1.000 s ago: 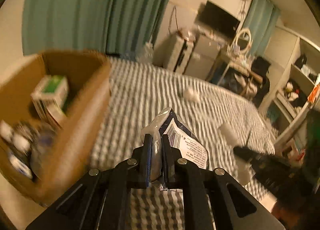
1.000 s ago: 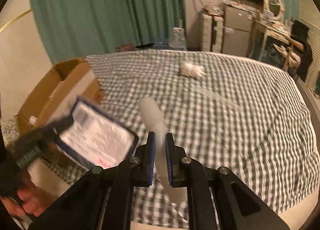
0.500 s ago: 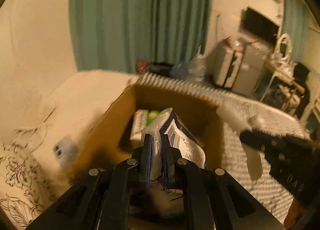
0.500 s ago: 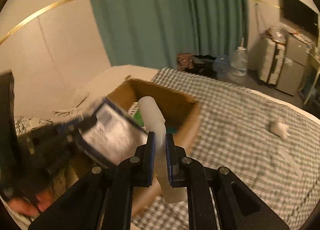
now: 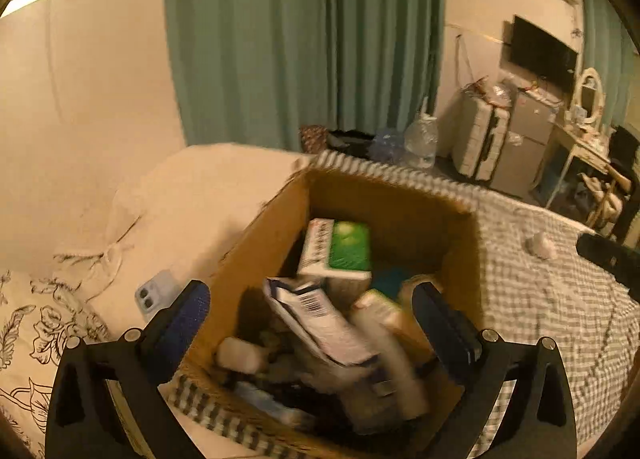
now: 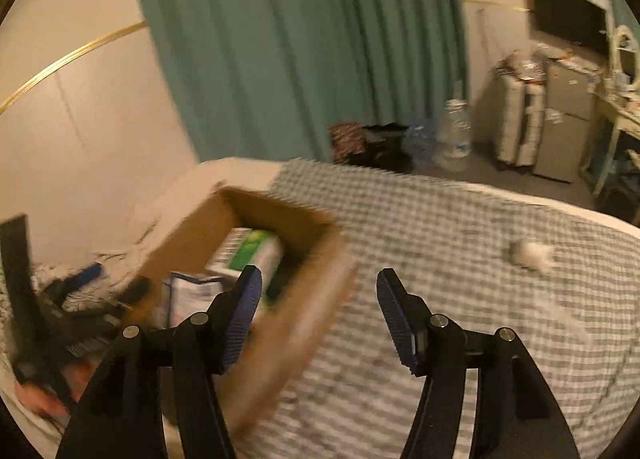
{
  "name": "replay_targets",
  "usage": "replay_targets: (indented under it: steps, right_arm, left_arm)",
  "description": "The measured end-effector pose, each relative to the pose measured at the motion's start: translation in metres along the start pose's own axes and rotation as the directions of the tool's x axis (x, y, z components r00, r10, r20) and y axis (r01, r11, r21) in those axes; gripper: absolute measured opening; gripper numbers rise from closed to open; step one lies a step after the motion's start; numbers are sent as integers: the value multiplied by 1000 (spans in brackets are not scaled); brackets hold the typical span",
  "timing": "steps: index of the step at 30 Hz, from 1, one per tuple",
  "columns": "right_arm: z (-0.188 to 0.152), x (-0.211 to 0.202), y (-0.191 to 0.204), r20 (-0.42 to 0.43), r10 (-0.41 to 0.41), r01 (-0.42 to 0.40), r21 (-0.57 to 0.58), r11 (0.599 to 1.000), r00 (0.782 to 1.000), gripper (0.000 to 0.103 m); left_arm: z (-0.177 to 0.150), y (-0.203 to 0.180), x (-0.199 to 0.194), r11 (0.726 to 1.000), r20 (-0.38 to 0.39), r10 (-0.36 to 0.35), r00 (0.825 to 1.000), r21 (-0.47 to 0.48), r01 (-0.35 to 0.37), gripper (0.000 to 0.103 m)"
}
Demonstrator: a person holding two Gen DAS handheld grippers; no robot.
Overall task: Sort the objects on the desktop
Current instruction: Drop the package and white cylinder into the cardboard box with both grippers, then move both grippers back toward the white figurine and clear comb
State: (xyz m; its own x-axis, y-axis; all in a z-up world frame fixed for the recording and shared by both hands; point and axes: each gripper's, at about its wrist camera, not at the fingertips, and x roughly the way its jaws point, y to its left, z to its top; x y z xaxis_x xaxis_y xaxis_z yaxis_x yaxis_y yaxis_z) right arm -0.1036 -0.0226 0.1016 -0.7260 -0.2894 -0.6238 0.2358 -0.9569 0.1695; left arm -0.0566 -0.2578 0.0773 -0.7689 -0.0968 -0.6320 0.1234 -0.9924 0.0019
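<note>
A cardboard box (image 5: 264,227) sits on the checked bedspread. My left gripper (image 5: 316,319) is open wide right above it, empty. Inside lie the dark packet with a barcode (image 5: 320,323), a pale tube (image 5: 392,355) and a green and white carton (image 5: 340,249). My right gripper (image 6: 318,307) is open and empty over the box's right rim (image 6: 332,271); the carton (image 6: 252,251) and the packet (image 6: 192,291) show inside. A white crumpled lump (image 6: 528,253) lies on the bedspread, also in the left wrist view (image 5: 540,245).
A phone (image 5: 154,293) lies on the cream bedding left of the box. The checked bedspread (image 6: 460,259) stretches to the right. Green curtain (image 5: 300,39), water jugs (image 6: 452,139) and cabinets (image 6: 540,131) stand beyond the bed. The other gripper and hand (image 6: 32,319) show at far left.
Both grippers opened. The left one let go of the packet and the right one let go of the pale tube; both now lie in the box.
</note>
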Motion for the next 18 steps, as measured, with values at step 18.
replay_targets:
  steps: [18]
  right_arm:
    - [-77,11,-258,-214,-276,297,70,952,937,60]
  left_arm:
    - [-44,-291,78,936,-222,-251,942,191,295,103]
